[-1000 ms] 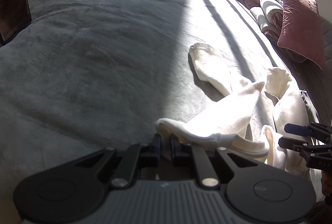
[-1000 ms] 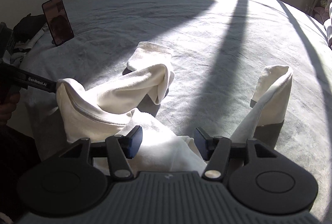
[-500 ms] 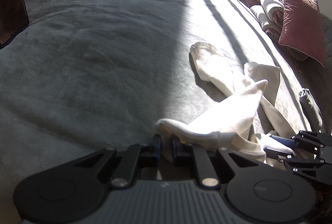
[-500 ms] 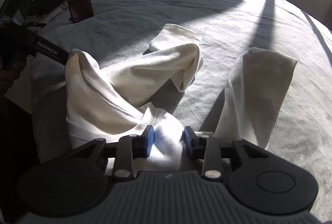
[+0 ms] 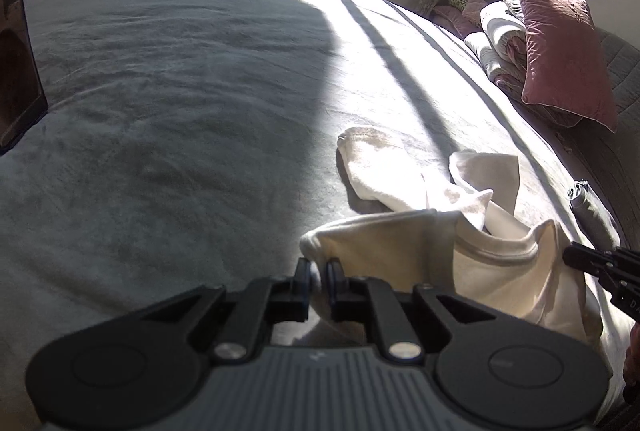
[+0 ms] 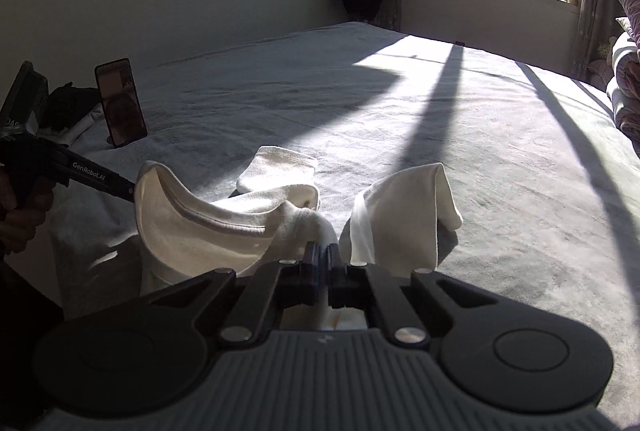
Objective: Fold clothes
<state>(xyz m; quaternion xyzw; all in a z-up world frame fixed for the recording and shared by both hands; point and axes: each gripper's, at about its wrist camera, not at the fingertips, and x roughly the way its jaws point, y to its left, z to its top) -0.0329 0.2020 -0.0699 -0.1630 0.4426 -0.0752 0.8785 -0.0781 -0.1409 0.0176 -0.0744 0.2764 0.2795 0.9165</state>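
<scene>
Left gripper [image 5: 318, 273]: jaws pinched on one shoulder of the white long-sleeved cotton top [image 5: 496, 267].
Right gripper [image 6: 322, 255]: jaws closed on the opposite shoulder [image 6: 316, 227].
Garment: neckline [image 6: 224, 219] slung between both grippers, raised near the edge of the grey plush bedspread [image 6: 400, 119].
Sleeves: both trail forward onto the bedspread; right cuff [image 6: 408, 191] stands folded.
Beyond: dark phone [image 6: 120, 103] propped upright; pink velvet pillow [image 5: 560, 47] against folded bedding.
</scene>
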